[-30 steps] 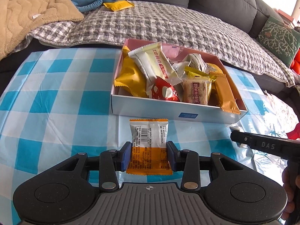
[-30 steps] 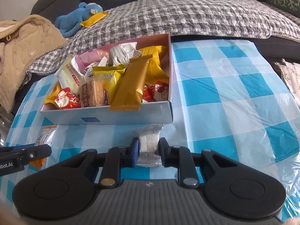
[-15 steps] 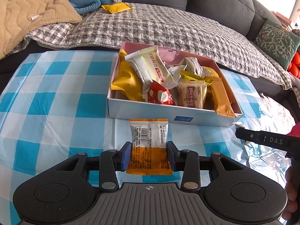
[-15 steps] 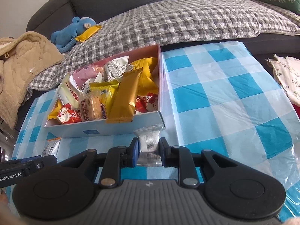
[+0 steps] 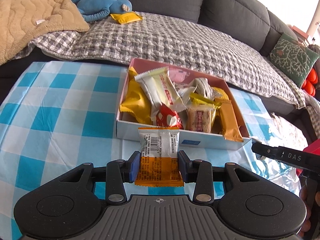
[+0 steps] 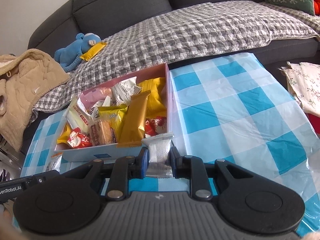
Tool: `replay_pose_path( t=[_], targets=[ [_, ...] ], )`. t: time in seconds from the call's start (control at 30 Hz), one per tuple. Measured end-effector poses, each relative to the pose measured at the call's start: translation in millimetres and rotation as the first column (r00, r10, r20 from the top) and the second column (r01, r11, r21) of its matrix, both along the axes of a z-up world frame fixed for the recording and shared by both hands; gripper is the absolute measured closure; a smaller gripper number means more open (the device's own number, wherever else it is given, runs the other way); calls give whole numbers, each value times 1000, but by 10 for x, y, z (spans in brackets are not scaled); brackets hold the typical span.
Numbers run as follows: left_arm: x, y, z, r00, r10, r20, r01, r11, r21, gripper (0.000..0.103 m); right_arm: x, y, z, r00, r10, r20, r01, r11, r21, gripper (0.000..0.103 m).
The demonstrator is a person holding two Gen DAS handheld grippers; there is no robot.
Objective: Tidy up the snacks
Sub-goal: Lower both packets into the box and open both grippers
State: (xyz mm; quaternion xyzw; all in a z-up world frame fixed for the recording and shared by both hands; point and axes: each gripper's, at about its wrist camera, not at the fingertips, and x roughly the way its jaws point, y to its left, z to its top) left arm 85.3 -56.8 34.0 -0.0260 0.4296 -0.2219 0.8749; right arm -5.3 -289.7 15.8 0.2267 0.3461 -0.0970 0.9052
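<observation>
My left gripper (image 5: 159,167) is shut on an orange and white snack packet (image 5: 159,156), held above the checked cloth in front of the box. My right gripper (image 6: 159,163) is shut on a silver snack packet (image 6: 159,154), held over the box's near right corner. The open box (image 5: 210,141) with pink inner walls (image 6: 86,157) holds several wrapped snacks: yellow bags, a gold bar (image 6: 135,120), red packets, a white packet. The right gripper shows in the left wrist view (image 5: 258,150). The left gripper's side and its packet (image 6: 53,163) show in the right wrist view.
The box sits on a blue and white checked cloth (image 5: 60,120) over a table. Behind it is a grey sofa with a checked quilt (image 5: 170,40), a blue plush toy (image 5: 100,6), a yellow packet (image 5: 126,18) and a tan blanket (image 5: 30,16).
Both grippers have risen with their packets. The right gripper has moved closer to the box, its packet now over the near right corner.
</observation>
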Motion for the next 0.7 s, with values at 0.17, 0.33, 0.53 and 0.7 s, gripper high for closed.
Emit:
replay_pose_path(
  t=[0.17,0.33,0.53,0.7],
  targets=[
    [62,79,103,1000,21,19,-21,999,-42,66,2,12,59,999,12,36,-12,1000,6,82],
    [154,81,143,999,24,26,-22,997,-72,66,31,46,86,998,31,59,-32,999,18,82],
    [302,40,225,998,19,59,-12,994,-109,66,82,75,92,996,49,80,-53,998,43,82],
    [517,-26,164,999,11,38,-6,989,-148,66,207,99,69,993,74,95,-81,994,74,82]
  ],
)
